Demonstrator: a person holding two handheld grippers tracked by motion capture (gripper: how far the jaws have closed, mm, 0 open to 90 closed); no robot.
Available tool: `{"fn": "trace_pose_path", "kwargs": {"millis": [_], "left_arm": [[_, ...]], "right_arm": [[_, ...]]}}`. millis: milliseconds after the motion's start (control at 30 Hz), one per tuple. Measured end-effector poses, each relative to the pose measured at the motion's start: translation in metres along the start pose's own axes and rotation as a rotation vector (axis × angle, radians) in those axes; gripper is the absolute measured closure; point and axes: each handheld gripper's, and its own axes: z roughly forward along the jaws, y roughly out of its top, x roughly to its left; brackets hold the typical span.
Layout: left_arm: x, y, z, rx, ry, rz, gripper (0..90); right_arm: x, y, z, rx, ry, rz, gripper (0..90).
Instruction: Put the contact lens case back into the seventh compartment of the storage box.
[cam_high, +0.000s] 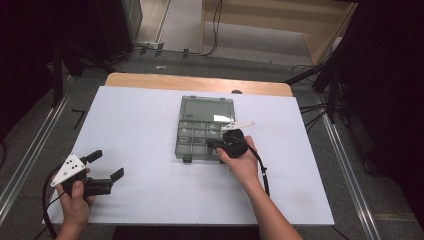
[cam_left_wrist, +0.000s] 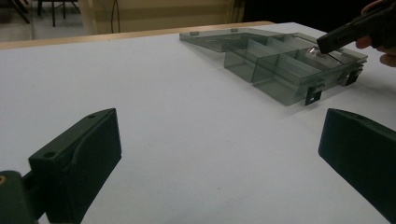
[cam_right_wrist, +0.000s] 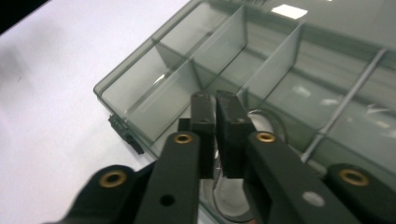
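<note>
A smoky clear compartment box lies open in the middle of the white table, its lid flat behind the divided tray. My right gripper reaches into the tray's front right compartment. Its jaws are shut, with just a thin slit between the pads. A clear curved piece lies in the compartment under them; I cannot tell whether the pads pinch it. My left gripper rests at the front left of the table, well away from the box. It is open with nothing between its fingers.
The white sheet covers most of the wooden table. Bare surface spreads to the left of the box and in front of it. Two black latches stick out from the tray's front wall. Cables and dark stands lie on the floor around the table.
</note>
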Motion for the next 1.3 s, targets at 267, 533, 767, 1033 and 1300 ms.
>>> {"fn": "trace_pose_path", "kwargs": {"millis": [267, 533, 767, 1033, 1300], "left_arm": [[0.002, 0.004, -0.001, -0.022, -0.015, -0.024, 0.0], [-0.003, 0.012, 0.002, -0.035, -0.023, -0.014, 0.0], [-0.009, 0.018, 0.007, -0.031, -0.044, -0.007, 0.0], [-0.017, 0.026, 0.015, -0.029, -0.061, -0.01, 0.0], [-0.024, 0.033, 0.024, -0.011, -0.083, 0.014, 0.0]], "right_arm": [[-0.005, 0.001, -0.014, -0.091, 0.037, -0.018, 57.5], [-0.009, -0.002, -0.021, -0.11, -0.006, -0.055, 41.6], [-0.011, -0.01, -0.035, -0.156, -0.006, -0.063, 13.6], [-0.011, -0.021, -0.046, -0.211, -0.051, -0.093, 0.0], [-0.018, -0.025, -0.054, -0.222, -0.05, -0.076, 0.0]]}}
